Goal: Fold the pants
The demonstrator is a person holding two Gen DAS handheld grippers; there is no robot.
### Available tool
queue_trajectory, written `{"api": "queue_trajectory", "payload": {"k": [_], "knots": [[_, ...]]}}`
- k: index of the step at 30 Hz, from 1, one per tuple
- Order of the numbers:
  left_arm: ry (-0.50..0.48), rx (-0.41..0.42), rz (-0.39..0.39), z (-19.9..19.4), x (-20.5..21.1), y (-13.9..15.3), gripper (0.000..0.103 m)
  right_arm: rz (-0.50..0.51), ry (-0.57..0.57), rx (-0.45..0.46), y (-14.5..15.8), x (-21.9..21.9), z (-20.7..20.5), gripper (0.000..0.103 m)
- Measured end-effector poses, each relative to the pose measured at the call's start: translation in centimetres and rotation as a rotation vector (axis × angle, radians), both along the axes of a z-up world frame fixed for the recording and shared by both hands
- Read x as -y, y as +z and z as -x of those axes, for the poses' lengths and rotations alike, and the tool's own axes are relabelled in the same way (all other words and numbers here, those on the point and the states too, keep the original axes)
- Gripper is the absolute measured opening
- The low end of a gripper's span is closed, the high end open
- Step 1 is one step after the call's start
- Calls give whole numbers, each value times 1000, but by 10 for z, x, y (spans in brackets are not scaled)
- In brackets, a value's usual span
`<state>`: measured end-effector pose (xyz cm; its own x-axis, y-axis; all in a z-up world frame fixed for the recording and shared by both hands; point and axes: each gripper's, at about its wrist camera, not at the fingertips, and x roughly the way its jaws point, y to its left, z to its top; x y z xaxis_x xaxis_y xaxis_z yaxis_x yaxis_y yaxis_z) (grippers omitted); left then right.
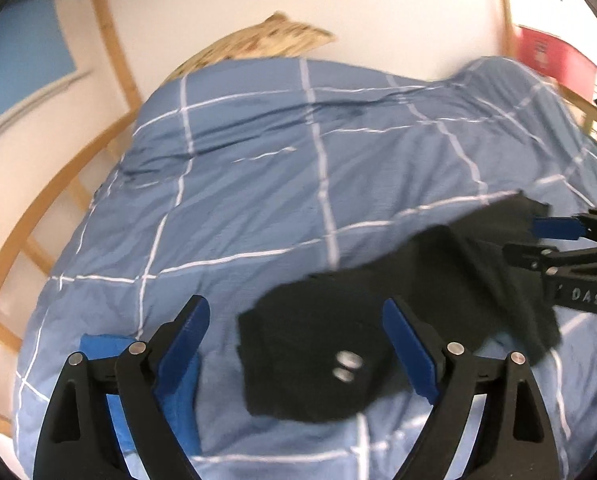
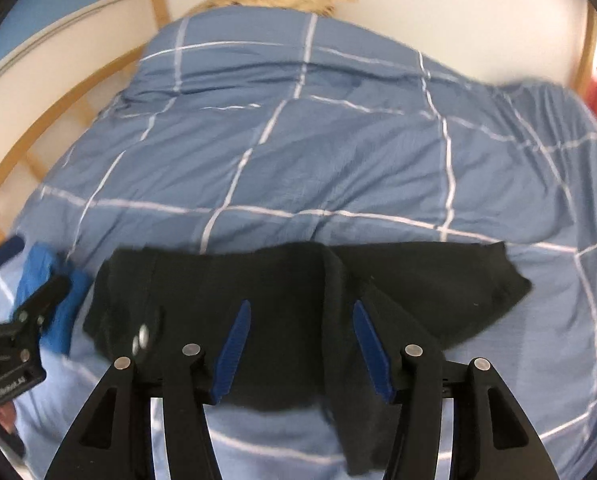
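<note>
Black pants [image 1: 318, 360] lie folded in a band across a blue checked duvet [image 1: 258, 180], two metal snaps [image 1: 346, 366] showing near their left end. My left gripper [image 1: 294, 308] hovers over that end, jaws wide apart and not touching the cloth. In the right wrist view the pants [image 2: 258, 280] stretch from left to right, with the snaps [image 2: 140, 340] at the left. My right gripper [image 2: 301, 306] stands open above their middle, with nothing pinched. Each gripper shows in the other's view: the right gripper [image 1: 522, 238] and the left gripper [image 2: 38, 264].
A bright blue garment [image 1: 110, 344] lies bunched on the duvet left of the pants, the same blue garment [image 2: 54, 300]. A patterned pillow [image 1: 266, 40] rests against the white wall. A wooden frame [image 1: 110, 52] borders the bed on the left; a red box [image 1: 550, 56] stands at the far right.
</note>
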<state>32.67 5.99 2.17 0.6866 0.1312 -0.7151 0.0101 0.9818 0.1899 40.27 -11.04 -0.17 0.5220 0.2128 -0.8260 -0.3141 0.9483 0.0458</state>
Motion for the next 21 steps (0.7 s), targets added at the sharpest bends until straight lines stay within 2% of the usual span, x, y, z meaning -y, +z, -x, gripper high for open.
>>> {"api": "queue_trajectory", "payload": {"k": [4, 9, 14, 21], "knots": [[-58, -6, 0, 26, 33, -10, 92, 55, 45, 15, -2, 19, 36, 55], [-97, -66, 2, 40, 64, -37, 92, 109, 69, 2, -27, 38, 67, 55], [-126, -103, 4, 47, 84, -67, 92, 107, 71, -53, -58, 52, 77, 55], [-124, -147, 26, 39, 89, -91, 92, 150, 50, -99, -94, 59, 72, 54]]}}
